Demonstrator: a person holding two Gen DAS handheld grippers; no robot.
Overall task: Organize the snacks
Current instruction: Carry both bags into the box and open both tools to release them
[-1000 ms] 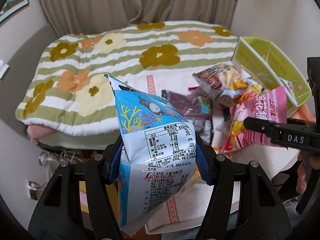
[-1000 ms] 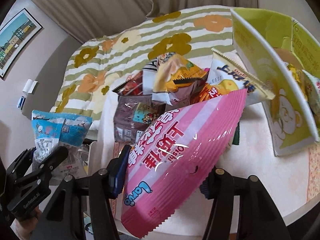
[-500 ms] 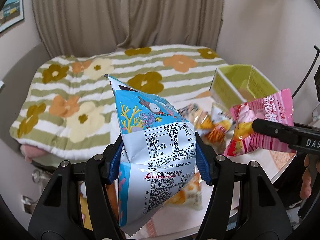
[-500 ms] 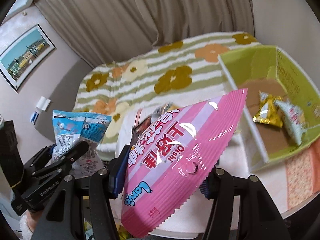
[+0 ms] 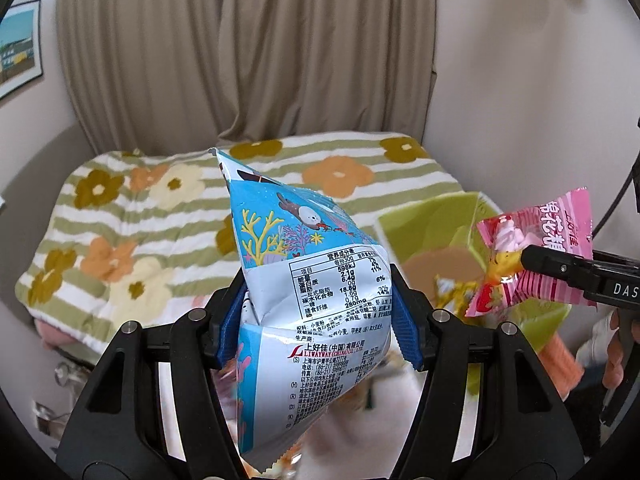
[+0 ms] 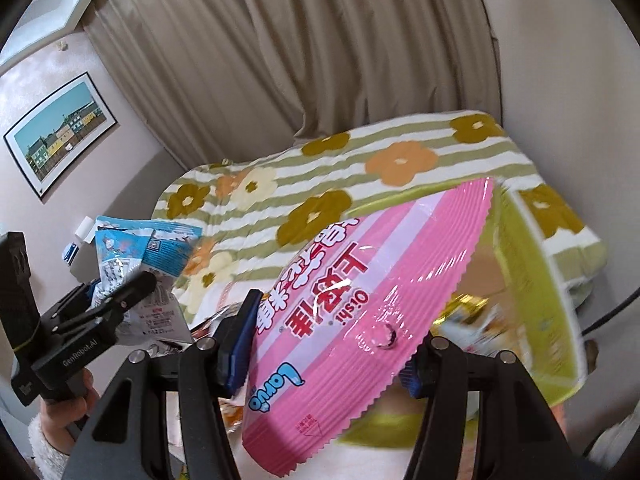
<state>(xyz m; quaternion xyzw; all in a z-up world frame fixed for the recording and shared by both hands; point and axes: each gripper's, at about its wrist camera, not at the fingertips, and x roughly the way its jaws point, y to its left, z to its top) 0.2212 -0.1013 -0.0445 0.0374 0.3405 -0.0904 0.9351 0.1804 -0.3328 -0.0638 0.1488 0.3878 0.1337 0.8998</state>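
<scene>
My left gripper (image 5: 318, 320) is shut on a blue and white snack bag (image 5: 308, 312) and holds it up in the air. My right gripper (image 6: 332, 344) is shut on a pink striped snack bag (image 6: 360, 304), held above the open green box (image 6: 532, 280). In the left wrist view the pink bag (image 5: 532, 256) hangs over the green box (image 5: 436, 232), which holds a gold packet (image 5: 450, 292). In the right wrist view the blue bag (image 6: 140, 260) sits in the left gripper (image 6: 120, 300) at far left.
A bed with a striped flower blanket (image 5: 160, 216) lies behind the table. Several loose snack packets (image 6: 216, 320) lie on the white table below the grippers, mostly hidden. Beige curtains (image 5: 240, 60) and a framed picture (image 6: 60, 132) are on the walls.
Both grippers have lifted with their bags. The pile of snacks on the table has dropped below view, and the green box now sits under the pink bag.
</scene>
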